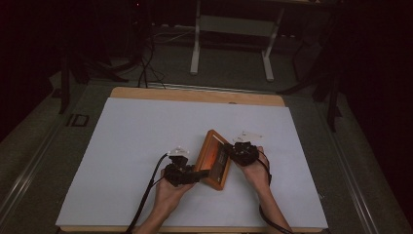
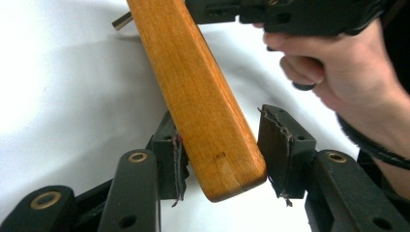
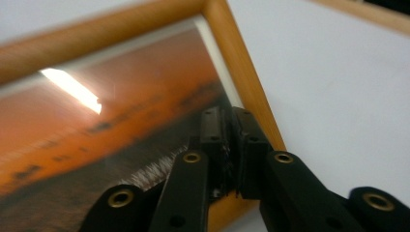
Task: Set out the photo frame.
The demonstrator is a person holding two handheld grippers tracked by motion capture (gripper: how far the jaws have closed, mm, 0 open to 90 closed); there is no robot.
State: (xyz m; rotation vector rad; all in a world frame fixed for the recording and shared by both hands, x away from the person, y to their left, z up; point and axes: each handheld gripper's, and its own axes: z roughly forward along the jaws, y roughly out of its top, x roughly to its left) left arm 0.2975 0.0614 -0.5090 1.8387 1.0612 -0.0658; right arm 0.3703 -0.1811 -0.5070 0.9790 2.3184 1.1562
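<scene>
A wooden picture frame [image 1: 213,158] holding an orange landscape photo stands tilted on the white sheet between my two grippers. In the left gripper view one corner of the frame [image 2: 203,96] sits between the jaws of my left gripper [image 2: 225,145]. The left pad [image 2: 176,159] is at the wood and the right pad [image 2: 275,147] stands a little clear of it. My right gripper [image 3: 228,130] has its jaws almost together over the frame's rail [image 3: 241,72], beside the glass; I see nothing pinched between them. From above, the left gripper [image 1: 197,176] and right gripper [image 1: 229,152] flank the frame.
A white sheet [image 1: 146,146] covers the wooden table [image 1: 195,95]. Small clear plastic pieces lie by the left hand [image 1: 178,151] and behind the right hand [image 1: 248,134]. A white desk stand [image 1: 231,29] and cables sit on the dark floor beyond.
</scene>
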